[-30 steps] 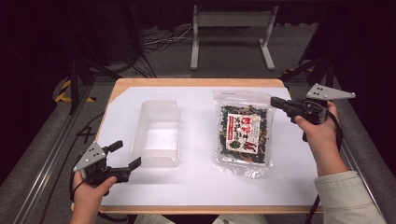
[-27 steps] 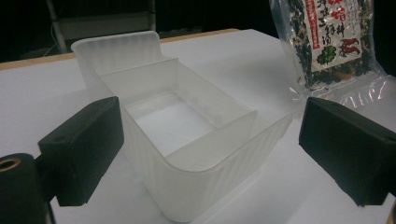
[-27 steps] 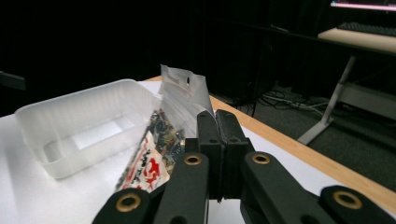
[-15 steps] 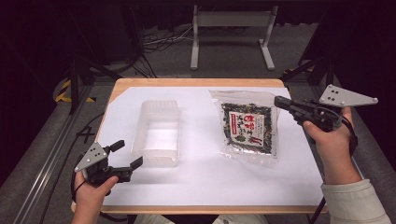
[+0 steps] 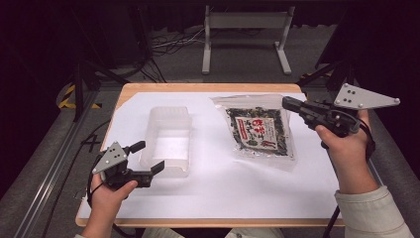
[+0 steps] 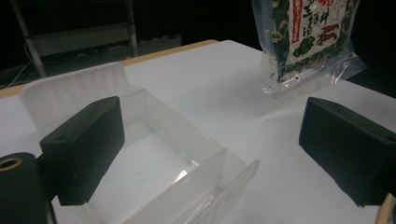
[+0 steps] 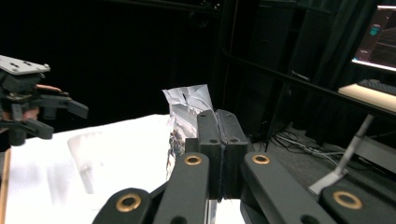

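- The bench (image 5: 208,198) is seen across the middle of the high view, a wooden top covered by a white sheet.
- A clear plastic container (image 5: 167,139), lidless and empty, is placed left of centre on the sheet; in the left gripper view it lies at lower left, its near rim between the two jaws.
- A clear packet of dark dried greens (image 5: 258,131) with a red-and-green printed label is found right of centre in the high view, its upper right edge raised off the sheet toward the right claw; in the left gripper view (image 6: 312,37) it sits at upper right.
- The right claw (image 5: 287,103) is held at the right of the high view by the right hand (image 5: 346,148); in the right gripper view its jaws are pressed together on the packet's sealed edge (image 7: 187,101).
- The left claw (image 5: 147,157) is held at lower left by the left hand (image 5: 110,194), jaws spread wide, just beside the container's near end, with nothing gripped.
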{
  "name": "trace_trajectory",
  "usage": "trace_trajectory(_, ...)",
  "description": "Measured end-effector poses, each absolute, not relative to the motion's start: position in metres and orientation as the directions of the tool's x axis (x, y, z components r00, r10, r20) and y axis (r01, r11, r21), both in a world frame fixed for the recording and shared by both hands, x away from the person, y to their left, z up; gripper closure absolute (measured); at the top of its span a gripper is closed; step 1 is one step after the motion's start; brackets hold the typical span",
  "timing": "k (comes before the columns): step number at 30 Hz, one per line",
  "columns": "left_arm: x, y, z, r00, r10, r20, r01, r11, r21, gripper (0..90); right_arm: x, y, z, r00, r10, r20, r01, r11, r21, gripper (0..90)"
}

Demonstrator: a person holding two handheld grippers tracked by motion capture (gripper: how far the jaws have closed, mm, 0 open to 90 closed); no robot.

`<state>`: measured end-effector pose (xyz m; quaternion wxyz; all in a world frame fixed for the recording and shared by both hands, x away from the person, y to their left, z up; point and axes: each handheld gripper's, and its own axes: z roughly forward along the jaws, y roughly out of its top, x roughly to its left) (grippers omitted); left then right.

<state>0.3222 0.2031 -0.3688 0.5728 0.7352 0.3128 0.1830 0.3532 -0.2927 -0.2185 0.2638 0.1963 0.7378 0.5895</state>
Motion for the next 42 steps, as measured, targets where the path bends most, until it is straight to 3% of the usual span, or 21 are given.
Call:
trace_trajectory(11,0.334,0.167,-0.345,0.784,0.613,-0.094,0.21,-0.12,0.97,9.0,0.348,-0.268,-0.206,-0.821,0.544,-0.171,-0.064,0.211,0.975,90.0)
trace_trajectory(31,0.373,0.112,-0.334,0.869,0.432,-0.242,0.26,0.017,0.965,10.3,0.341,-0.245,-0.203,-0.863,0.468,-0.188,-0.113,0.183,0.977,90.0)
trace_trajectory(42,0.384,0.097,-0.33,0.895,0.384,-0.226,0.228,0.039,0.973,11.3,0.34,-0.242,-0.206,-0.876,0.447,-0.18,-0.124,0.152,0.981,90.0)
